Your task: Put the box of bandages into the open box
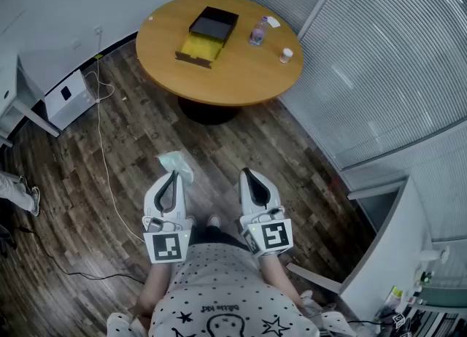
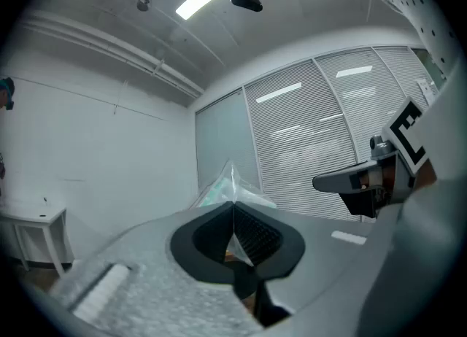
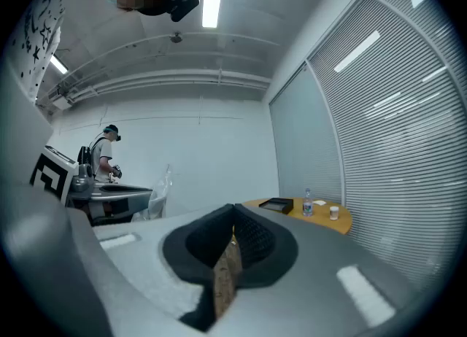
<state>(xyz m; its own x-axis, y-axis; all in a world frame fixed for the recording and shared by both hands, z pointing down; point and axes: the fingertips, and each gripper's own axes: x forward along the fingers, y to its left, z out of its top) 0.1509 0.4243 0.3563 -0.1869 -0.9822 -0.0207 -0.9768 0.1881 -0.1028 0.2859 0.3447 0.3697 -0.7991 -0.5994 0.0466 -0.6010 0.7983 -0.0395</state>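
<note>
My left gripper (image 1: 174, 175) is held low in front of the person's body, over the wood floor. It is shut on the box of bandages (image 1: 176, 162), a pale green pack in clear plastic wrap that sticks out past the jaws (image 2: 228, 186). Beside it, my right gripper (image 1: 246, 173) is shut with nothing between its fingers (image 3: 233, 215). The open box (image 1: 208, 33), black with a yellow inside, stands far ahead on the round wooden table (image 1: 241, 73); the right gripper view shows it small (image 3: 277, 203).
On the table beside the open box are a clear bottle (image 1: 257, 31), a small white jar (image 1: 286, 55) and a white slip (image 1: 273, 22). A white unit (image 1: 67, 97) with a cable stands at the left wall. Blinds line the right side. Another person (image 3: 106, 157) stands far off.
</note>
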